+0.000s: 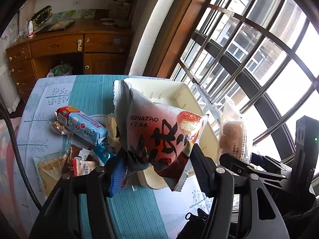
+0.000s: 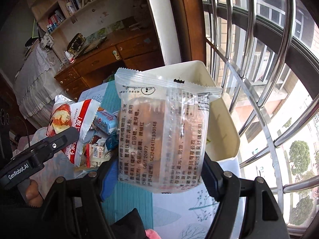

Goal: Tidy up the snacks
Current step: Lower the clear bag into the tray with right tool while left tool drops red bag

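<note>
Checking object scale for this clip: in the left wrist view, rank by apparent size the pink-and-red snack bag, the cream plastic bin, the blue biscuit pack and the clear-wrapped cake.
1. Pink-and-red snack bag, though nearest the camera
2. Cream plastic bin, partly hidden, so unsure against the bag
3. Blue biscuit pack and clear-wrapped cake look alike

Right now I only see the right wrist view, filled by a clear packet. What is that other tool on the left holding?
Observer: The left tool grips a pink-and-red packet lettered DONGZAO, which your view misses.
Operator: And what is behind my clear packet?
Observer: The cream box; small slots line its far inner wall.
</note>
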The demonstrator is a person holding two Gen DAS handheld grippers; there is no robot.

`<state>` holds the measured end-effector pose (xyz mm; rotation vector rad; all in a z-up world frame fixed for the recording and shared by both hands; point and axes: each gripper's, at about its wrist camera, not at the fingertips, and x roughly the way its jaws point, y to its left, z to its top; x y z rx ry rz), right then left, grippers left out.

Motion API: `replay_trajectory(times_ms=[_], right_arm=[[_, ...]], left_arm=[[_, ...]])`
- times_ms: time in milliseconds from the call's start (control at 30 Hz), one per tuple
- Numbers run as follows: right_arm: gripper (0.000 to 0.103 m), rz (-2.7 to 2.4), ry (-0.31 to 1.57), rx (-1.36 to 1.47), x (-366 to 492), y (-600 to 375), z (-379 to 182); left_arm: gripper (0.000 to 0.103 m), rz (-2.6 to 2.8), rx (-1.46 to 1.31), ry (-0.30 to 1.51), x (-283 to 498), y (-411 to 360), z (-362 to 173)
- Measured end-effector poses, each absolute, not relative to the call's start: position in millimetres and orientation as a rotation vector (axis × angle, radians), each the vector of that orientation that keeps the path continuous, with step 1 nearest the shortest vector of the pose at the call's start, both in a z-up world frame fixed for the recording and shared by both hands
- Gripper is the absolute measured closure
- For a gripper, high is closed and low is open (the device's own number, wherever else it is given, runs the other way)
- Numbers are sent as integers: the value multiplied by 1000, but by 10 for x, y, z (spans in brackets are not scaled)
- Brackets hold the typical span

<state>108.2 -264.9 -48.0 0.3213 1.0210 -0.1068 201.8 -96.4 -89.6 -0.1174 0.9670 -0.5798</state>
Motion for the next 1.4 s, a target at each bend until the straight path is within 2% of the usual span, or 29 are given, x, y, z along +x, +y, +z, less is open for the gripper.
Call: replay_trajectory(times_ms=[467,533,633,867,1400], right_arm=[[29,-112,962,218,1281,-3130,-596],[28,-106,963,224,1292,-3163,-630],[26,-92,974,226,1316,-3187,-683],[23,-74,934,238,1277,-3178,-655],[23,-20,1011,300,1214,-2939,-832]], left_arm=[[40,-579,-43,974,2041,-1637,-923],[37,-581,-44,988,2044,-1672,-942],[23,-577,-37,1001,2039,-1706,-952],[21,-550,-53,1020,2039,-1641,-970],[21,-357,-124,1073,1881,-961,-1192]])
